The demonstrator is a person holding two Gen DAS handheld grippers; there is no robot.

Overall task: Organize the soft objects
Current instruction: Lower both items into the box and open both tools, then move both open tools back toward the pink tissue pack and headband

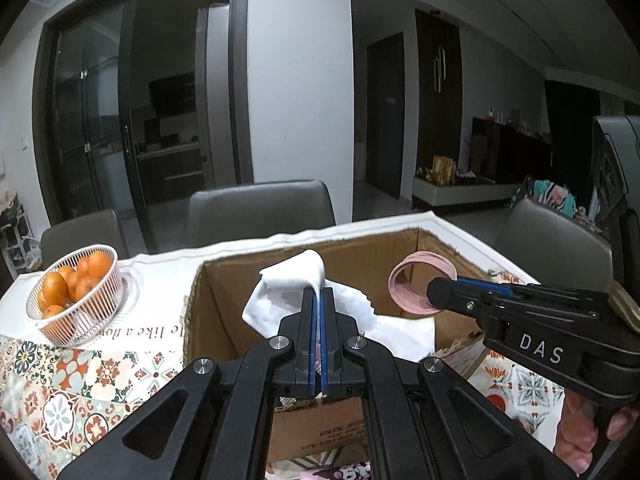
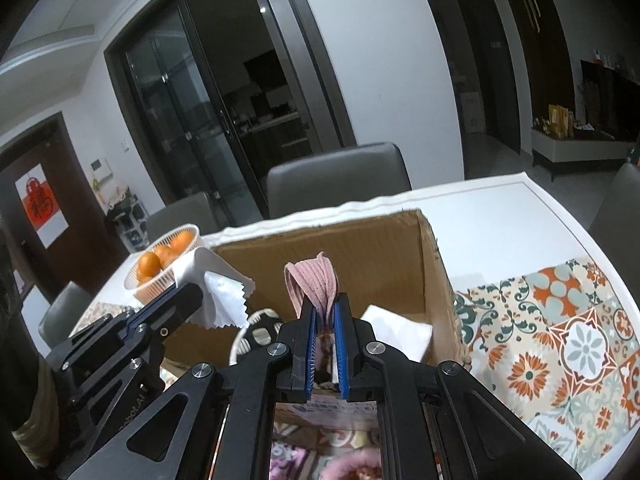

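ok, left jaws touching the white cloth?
Touching. Left wrist view: left gripper jaws pinch the white cloth, which drapes over their tips.

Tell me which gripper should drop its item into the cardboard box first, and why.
Probably the right. The right gripper holds the pink band well inside the cardboard box, over open space. The left gripper holds the white cloth nearer the box's left wall.

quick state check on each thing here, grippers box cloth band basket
left gripper: shut on white cloth
white cloth: pinched, hanging over the box
right gripper: shut on pink headband
pink headband: pinched, looped upward
cardboard box: open-topped, items inside
basket: upright, holding oranges
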